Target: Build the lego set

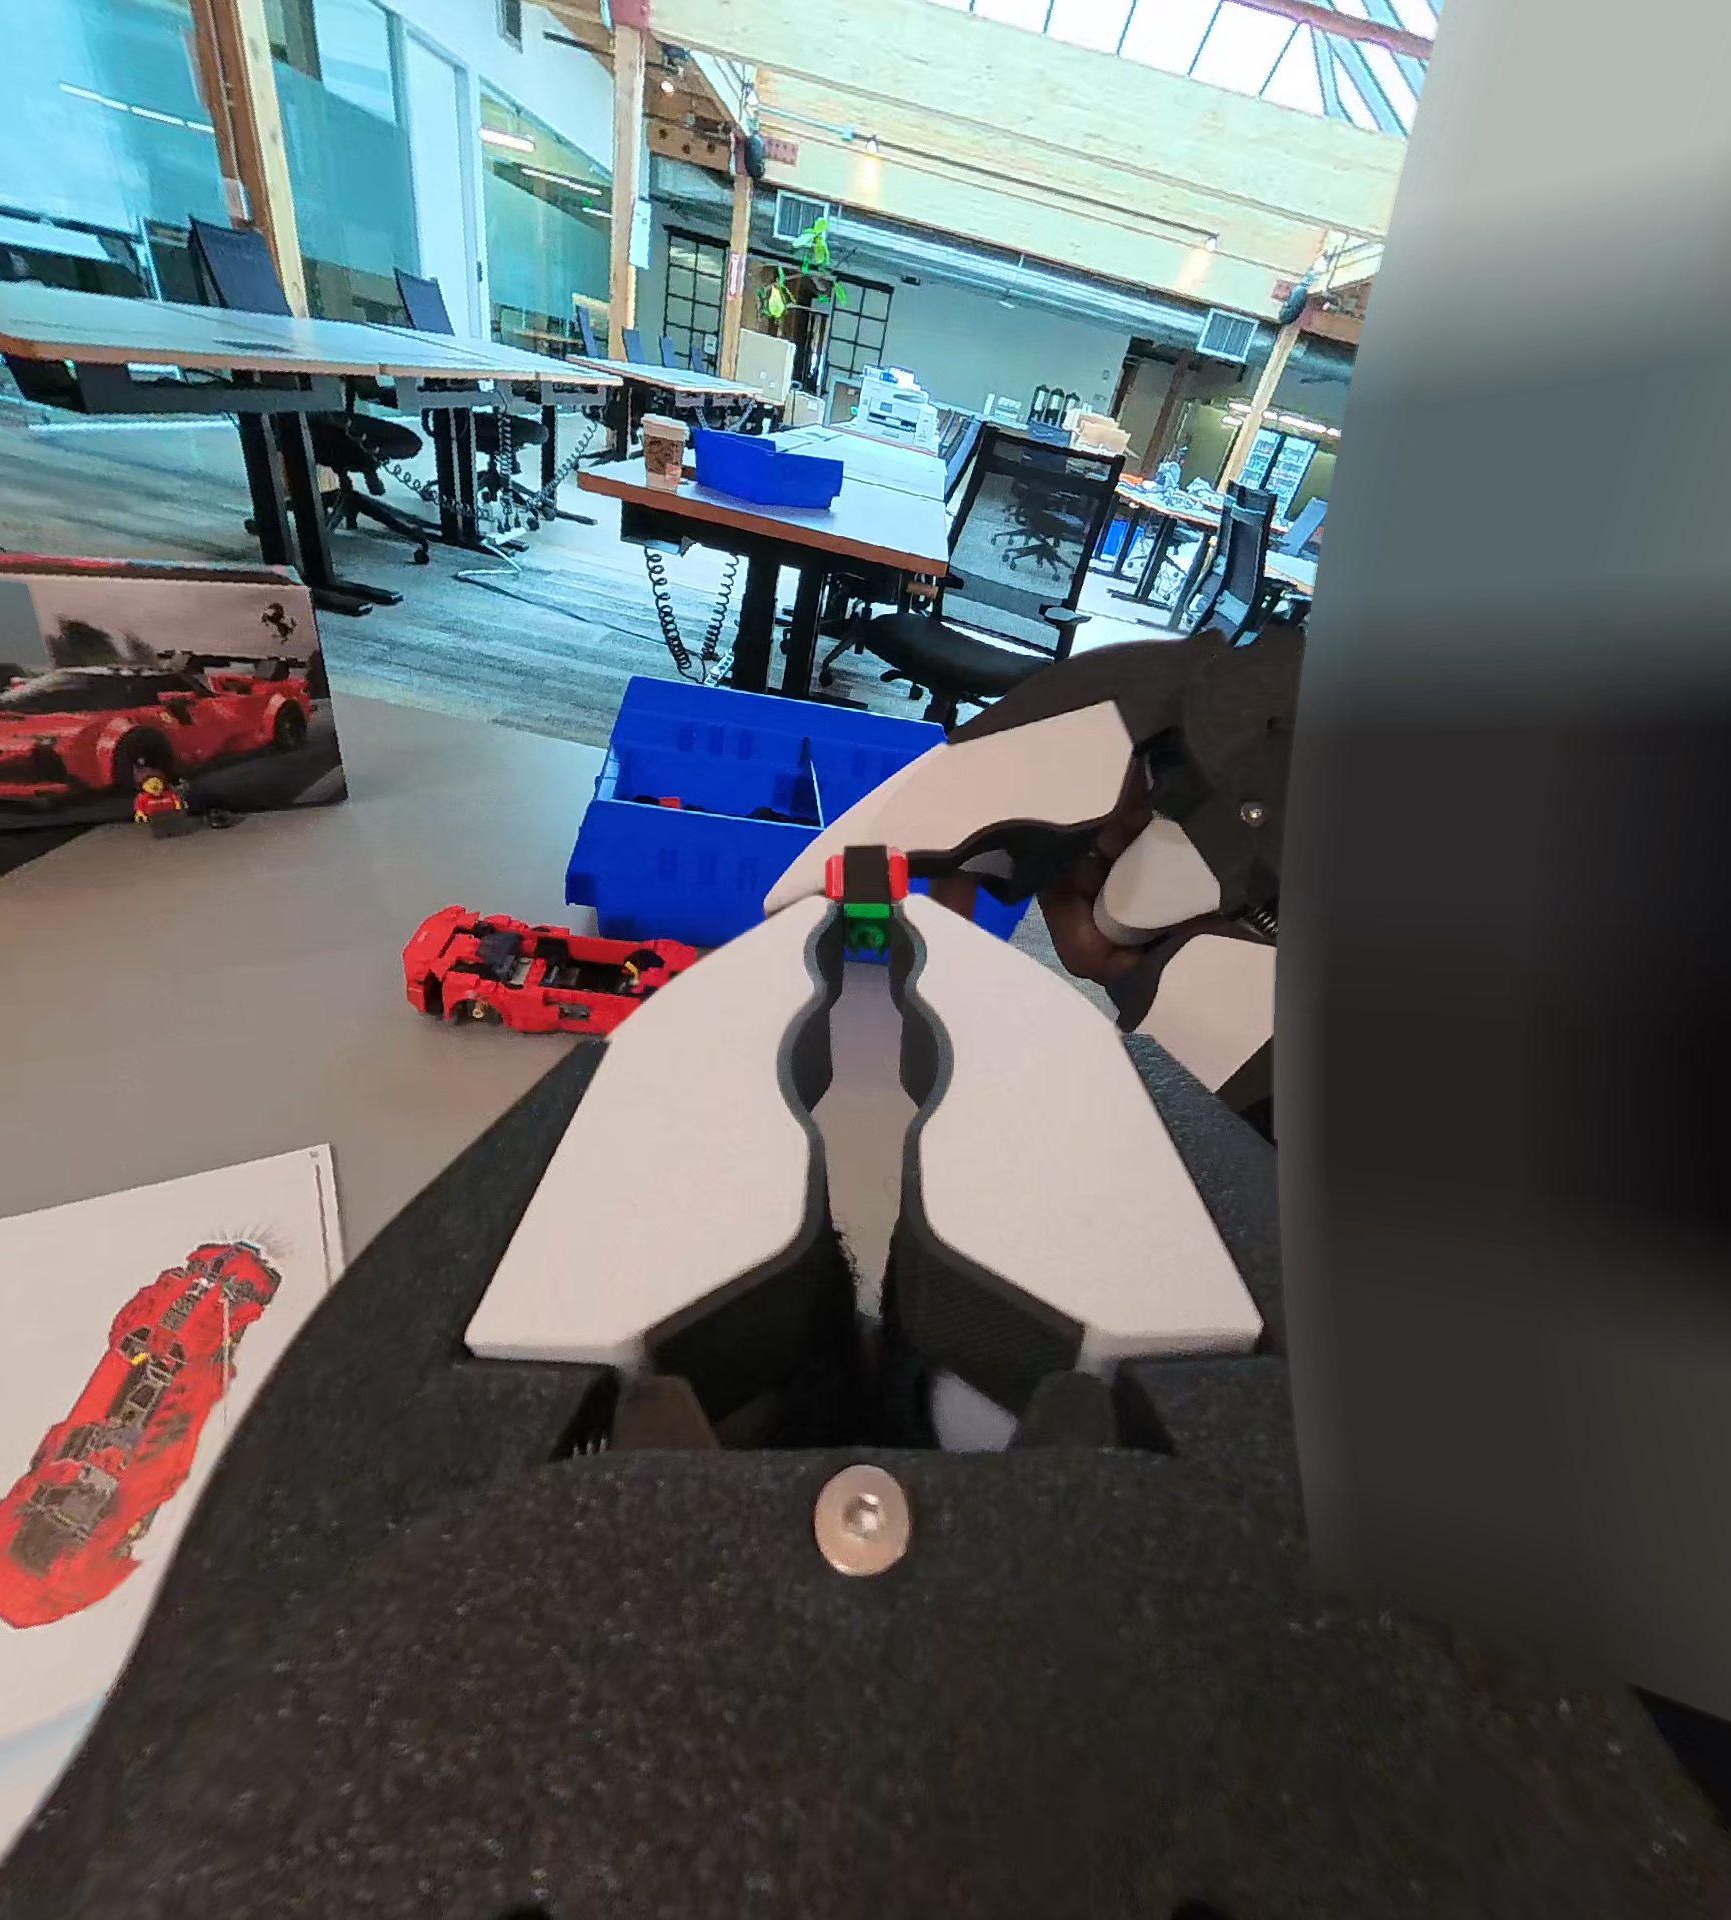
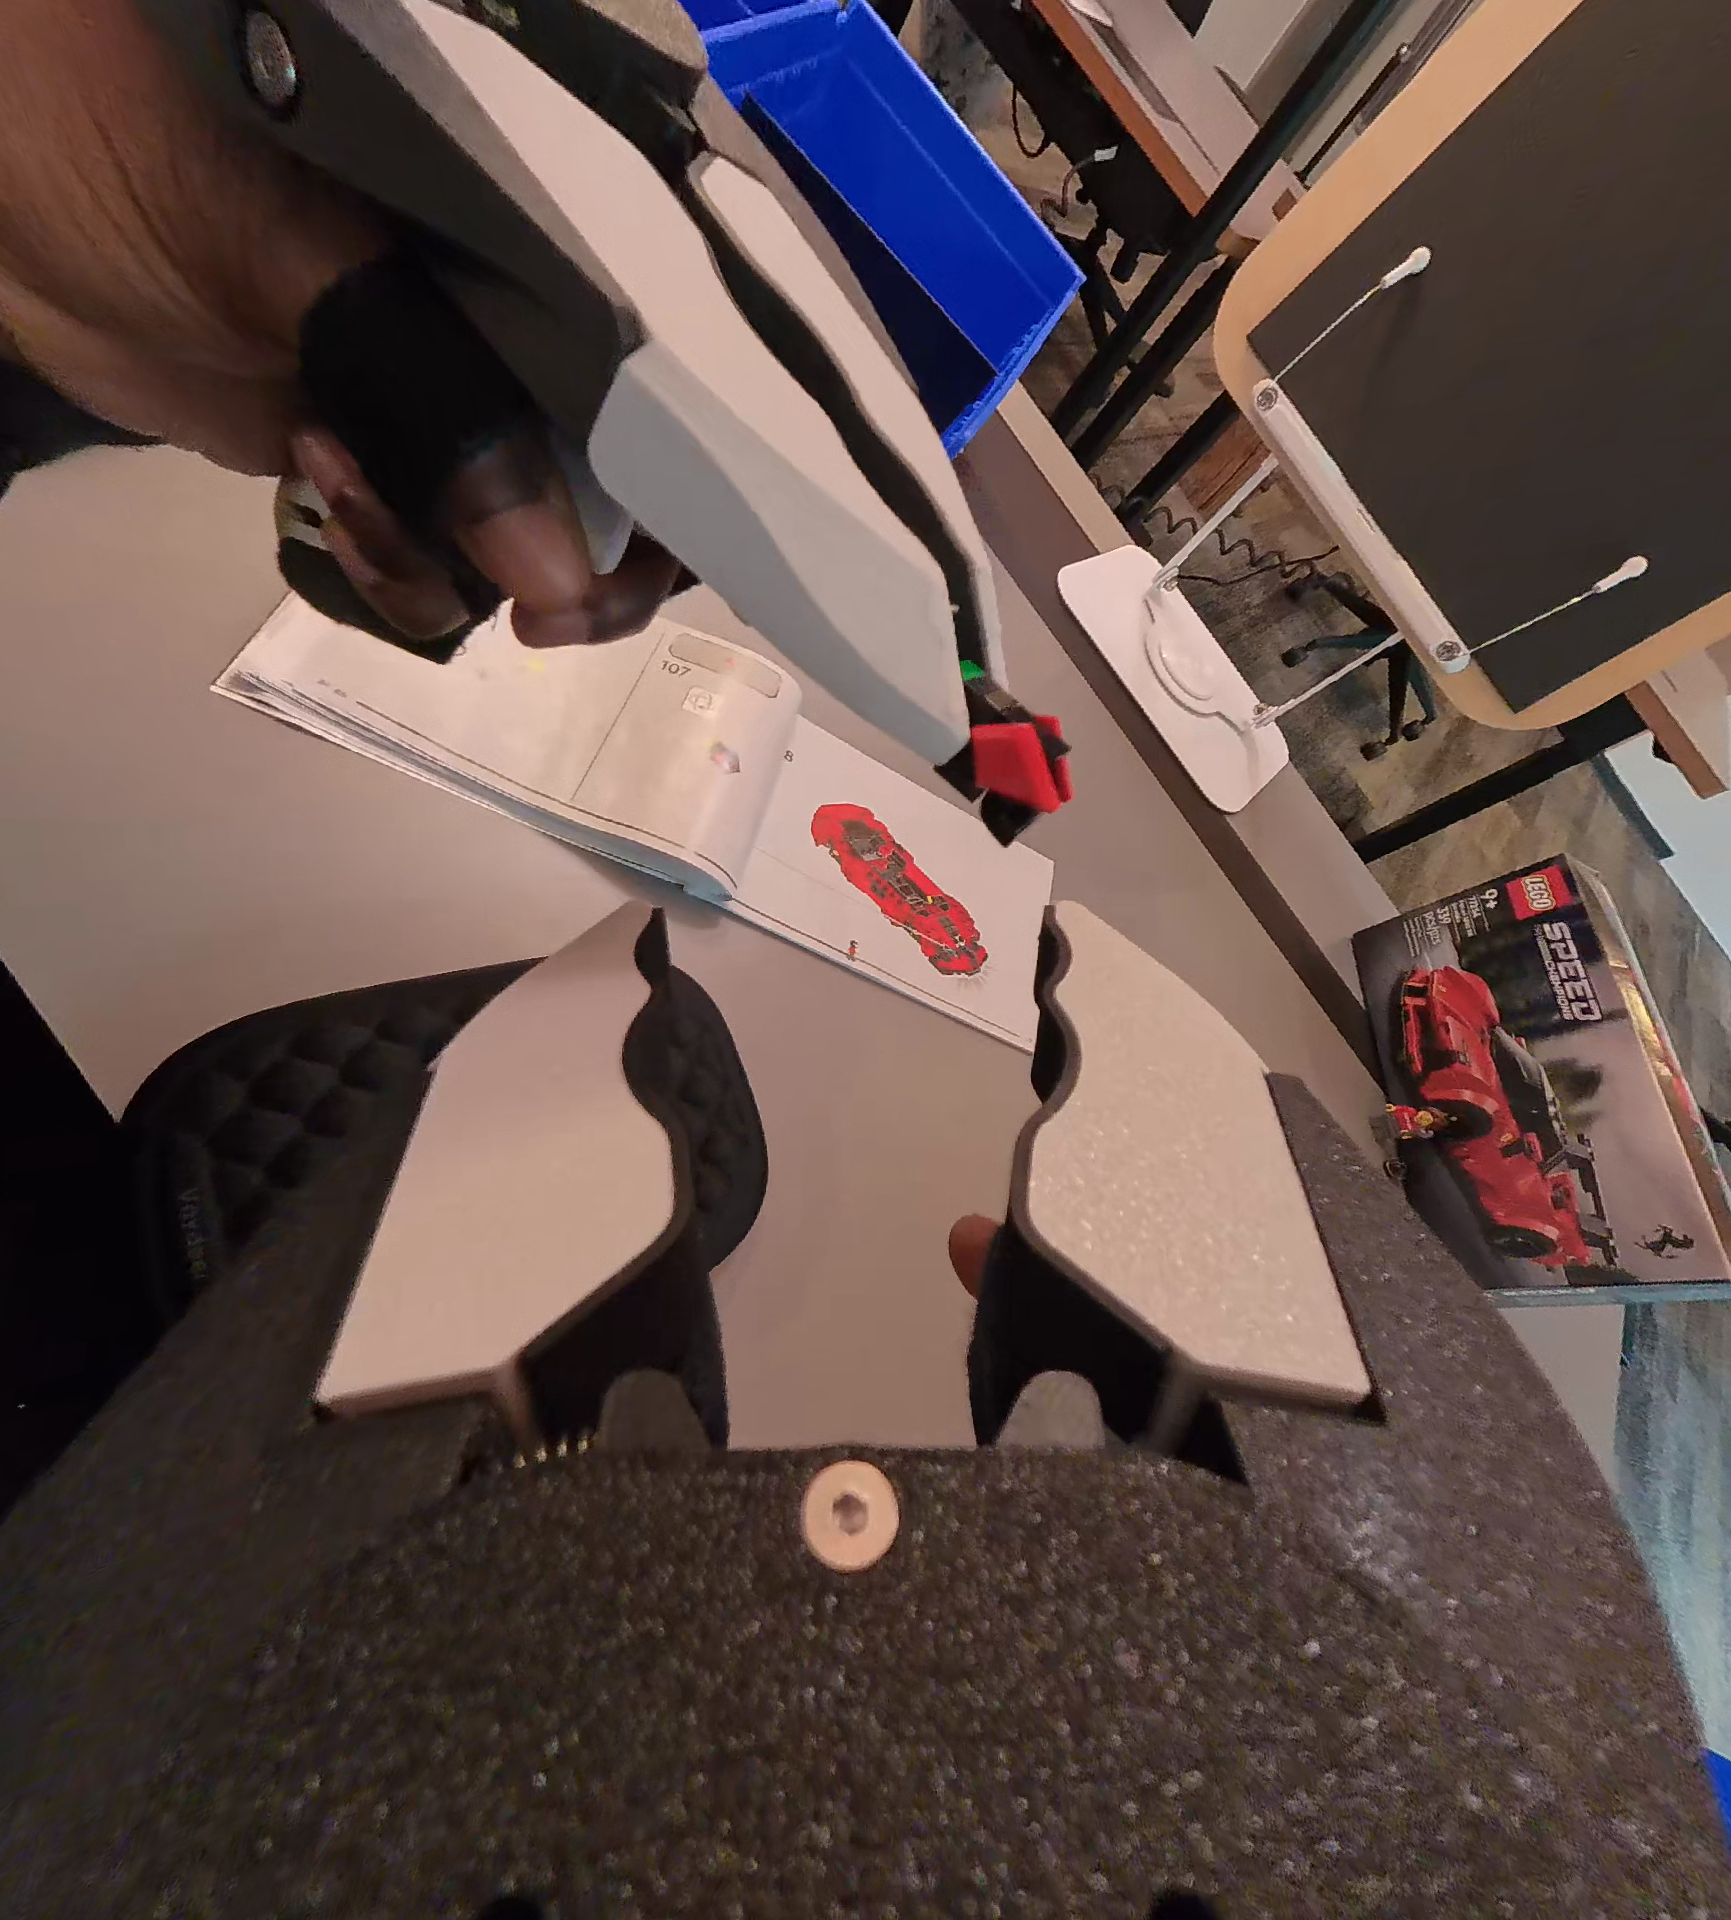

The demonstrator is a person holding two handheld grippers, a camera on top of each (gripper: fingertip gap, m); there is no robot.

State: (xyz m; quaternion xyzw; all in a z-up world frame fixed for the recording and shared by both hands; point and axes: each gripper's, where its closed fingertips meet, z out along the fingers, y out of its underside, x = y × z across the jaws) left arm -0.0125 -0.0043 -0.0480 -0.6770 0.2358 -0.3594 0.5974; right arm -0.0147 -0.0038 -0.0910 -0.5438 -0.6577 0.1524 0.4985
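Observation:
My left gripper (image 1: 866,912) is shut on a small Lego sub-assembly (image 1: 866,875) of red, black and green pieces, held at the fingertips above the table. It also shows in the right wrist view (image 2: 1012,767), at the tip of the left gripper (image 2: 970,717), which a person's hand holds. My right gripper (image 2: 850,935) is open and empty, a short way below and apart from the held piece. In the left wrist view the right gripper (image 1: 1069,831) sits just behind the piece. A partly built red Lego car (image 1: 541,982) lies on the grey table (image 1: 165,1039) to the left.
A blue parts bin (image 1: 715,831) stands behind the car and shows in the right wrist view (image 2: 902,218). An open instruction booklet (image 2: 736,831) lies under the grippers. The set's box (image 2: 1557,1101) stands near the table edge. A white monitor stand (image 2: 1167,675) is beside it. Tip to tip, the grippers are about 4 cm apart.

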